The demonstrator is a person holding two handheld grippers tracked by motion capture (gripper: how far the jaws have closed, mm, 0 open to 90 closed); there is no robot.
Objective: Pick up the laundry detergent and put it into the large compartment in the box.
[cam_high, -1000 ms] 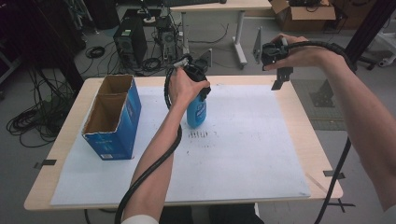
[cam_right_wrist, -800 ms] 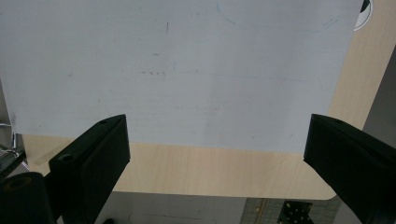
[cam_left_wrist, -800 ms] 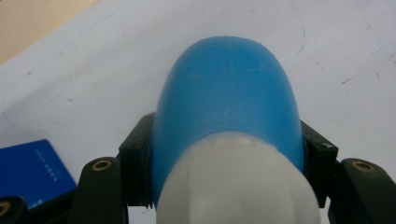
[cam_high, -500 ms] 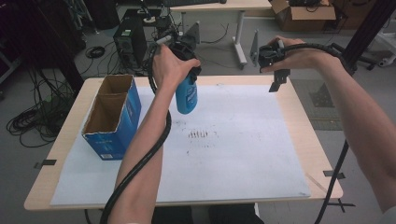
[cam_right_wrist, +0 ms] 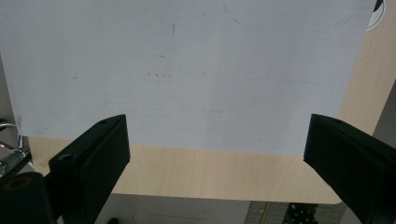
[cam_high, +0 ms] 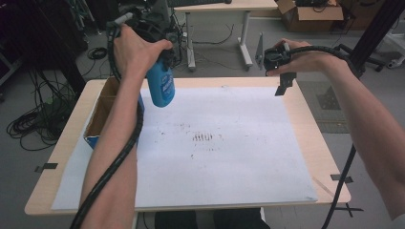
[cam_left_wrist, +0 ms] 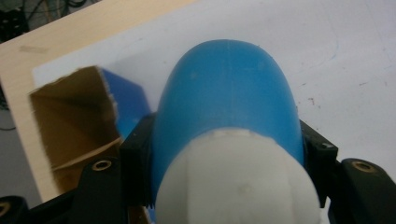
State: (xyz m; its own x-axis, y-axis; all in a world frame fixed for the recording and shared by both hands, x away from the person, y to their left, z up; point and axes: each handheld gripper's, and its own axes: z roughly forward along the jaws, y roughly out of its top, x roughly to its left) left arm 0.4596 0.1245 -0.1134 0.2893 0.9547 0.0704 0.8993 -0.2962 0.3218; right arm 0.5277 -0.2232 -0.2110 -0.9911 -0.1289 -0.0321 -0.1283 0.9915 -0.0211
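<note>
Blue bottle held in the air by the left gripper, right gripper empty

The left gripper (cam_left_wrist: 224, 154) is clamped on the bottle (cam_high: 160, 85), one jaw on each side of the blue body just under its white cap (cam_left_wrist: 238, 182); the bottle hangs above the far left of the paper (cam_high: 224, 143), beside the open box (cam_high: 98, 117) and clear of the table (cam_high: 305, 124). The right gripper (cam_right_wrist: 217, 149) has its jaws spread wide with nothing between them, raised over the table's far right edge, well apart from the bottle
</note>
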